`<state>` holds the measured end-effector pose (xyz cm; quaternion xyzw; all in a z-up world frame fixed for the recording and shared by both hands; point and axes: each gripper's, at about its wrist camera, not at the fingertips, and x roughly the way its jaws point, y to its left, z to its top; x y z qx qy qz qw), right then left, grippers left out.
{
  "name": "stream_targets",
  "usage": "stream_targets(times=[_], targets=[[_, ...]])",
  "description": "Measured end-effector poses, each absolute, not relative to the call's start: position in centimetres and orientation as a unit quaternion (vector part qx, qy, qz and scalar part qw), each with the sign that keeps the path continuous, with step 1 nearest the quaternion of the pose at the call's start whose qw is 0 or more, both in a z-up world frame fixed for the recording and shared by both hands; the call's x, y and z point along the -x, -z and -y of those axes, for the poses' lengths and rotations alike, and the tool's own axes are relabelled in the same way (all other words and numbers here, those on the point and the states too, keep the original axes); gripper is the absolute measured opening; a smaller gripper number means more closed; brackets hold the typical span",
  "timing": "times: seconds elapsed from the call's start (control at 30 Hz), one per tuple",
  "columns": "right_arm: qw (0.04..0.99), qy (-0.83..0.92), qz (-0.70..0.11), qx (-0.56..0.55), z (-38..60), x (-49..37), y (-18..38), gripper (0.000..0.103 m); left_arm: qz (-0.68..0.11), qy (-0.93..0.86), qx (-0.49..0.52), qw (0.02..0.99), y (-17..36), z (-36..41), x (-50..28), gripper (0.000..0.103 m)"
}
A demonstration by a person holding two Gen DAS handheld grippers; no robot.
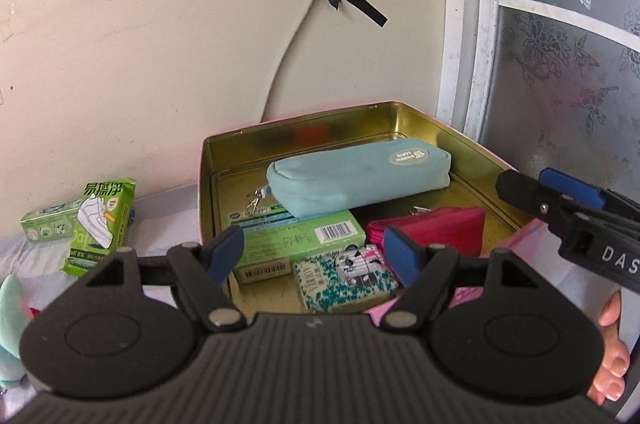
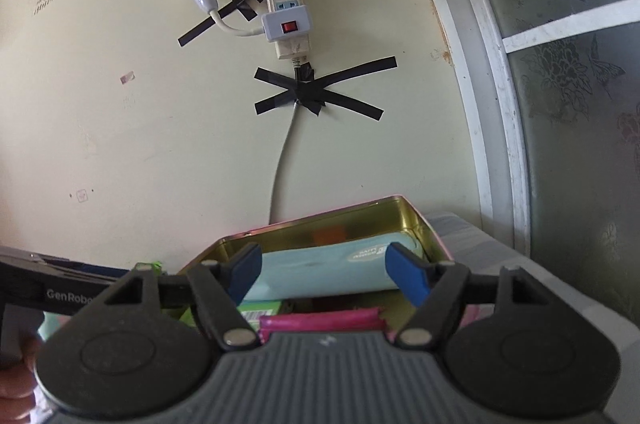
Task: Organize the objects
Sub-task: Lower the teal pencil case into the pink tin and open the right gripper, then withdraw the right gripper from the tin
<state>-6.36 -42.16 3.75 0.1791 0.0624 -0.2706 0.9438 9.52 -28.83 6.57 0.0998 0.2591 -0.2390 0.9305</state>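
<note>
- The left gripper (image 1: pixel 314 256) is hovering over the near edge of the gold tin (image 1: pixel 304 128), its blue pads (image 1: pixel 226 252) standing apart with nothing clamped between them.
- Sitting in that gap, but lower in the tin, are the green box (image 1: pixel 300 240) and the small floral box (image 1: pixel 344 282), neither touching a pad.
- The light-blue pouch (image 1: pixel 358 178) is lying across the back of the tin, resting partly on the green box; the pink wallet (image 1: pixel 430 226) is lying at the right.
- The right gripper (image 2: pixel 326 274) is pointing at the pouch (image 2: pixel 320 274), which is showing between its parted fingers (image 2: pixel 408 278), beyond the tips and not pinched.
- Outside the tin, to its left, a green wipes pack (image 1: pixel 102 224) is leaning beside a small green carton (image 1: pixel 48 222).
- Seen by the left camera, the right gripper (image 1: pixel 548 192) is reaching in over the tin's right wall.
</note>
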Motion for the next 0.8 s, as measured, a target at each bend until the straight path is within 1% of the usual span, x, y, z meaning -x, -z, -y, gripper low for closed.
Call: stream_targets(times=[0.17,0.3,0.63,0.8], targets=[[0.937,0.269,-0.048,-0.220,39.3,8.2,-3.3,0.072,-0.263,0.232,-0.095,0.931,-6.0,26.9,-7.3,0.079],[0.932,0.264,-0.053,-0.243,37.8,8.8,-2.8,0.072,-0.268,0.219,-0.092,0.934,-5.3,25.2,-5.9,0.079],[0.930,0.260,-0.087,-0.245,34.5,7.9,-1.5,0.074,-0.291,0.182,-0.076,0.936,-2.9,20.7,-5.1,0.079],[0.933,0.256,-0.093,-0.235,33.3,7.1,-1.7,0.076,-0.301,0.164,-0.074,0.937,-1.5,18.9,-5.2,0.079]])
